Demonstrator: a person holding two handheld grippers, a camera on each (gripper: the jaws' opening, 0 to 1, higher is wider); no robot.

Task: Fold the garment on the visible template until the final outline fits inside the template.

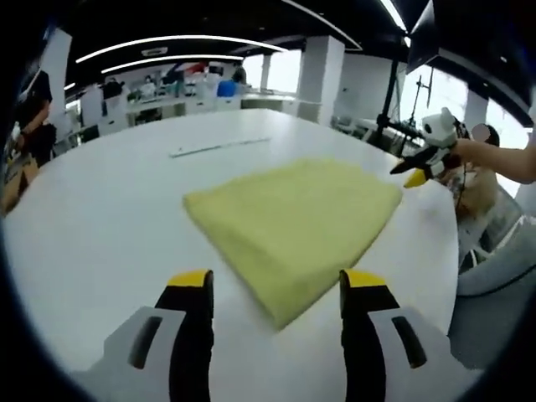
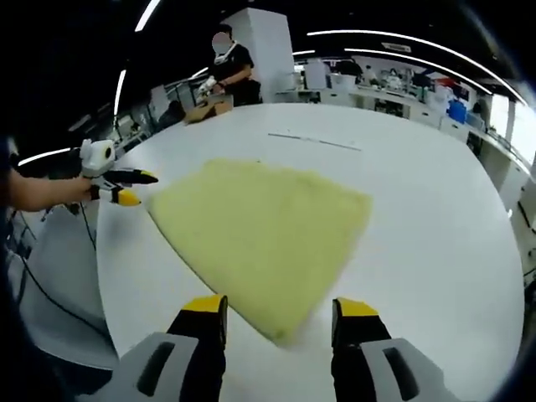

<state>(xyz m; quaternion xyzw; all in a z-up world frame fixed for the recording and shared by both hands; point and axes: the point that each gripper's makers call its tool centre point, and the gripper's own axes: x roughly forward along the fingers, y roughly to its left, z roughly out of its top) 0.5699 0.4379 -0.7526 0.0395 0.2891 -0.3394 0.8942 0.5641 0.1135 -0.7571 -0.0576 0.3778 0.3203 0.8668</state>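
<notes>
1. On the white table (image 1: 100, 209), pretty much dead centre, sits the garment (image 1: 293, 226): a pale yellow, soft-looking cloth folded into a flat, roughly four-sided pad. Edges look thick, like several layers stacked, and the top is smooth with barely a wrinkle.
2. Left gripper (image 1: 276, 285) hangs just short of the garment's near corner, jaws spread wide with that corner poking into the gap between them, nothing pinched. Yellow tips, black and grey bodies.
3. Right gripper (image 2: 279, 308) is the same story from the opposite side: jaws apart, hovering at another corner of the garment, gripping nothing.
4. Each gripper also pops up in the other's view, off one side edge of the garment, held out over the table rim by a bare forearm. There the jaws look nearly together, but it's too small to really call.
5. A thin pale strip (image 1: 219, 147) lies on the table beyond the garment, well apart from it. Can't tell what it is.
6. The table is big, glossy and rounded at the edges.
7. Beyond the garment it's an open office/lab: white columns, long curved ceiling lights, desks with clutter, bright windows. A person in dark clothes (image 2: 230, 71) stands at the far table edge beside a cardboard box (image 2: 209, 109).
</notes>
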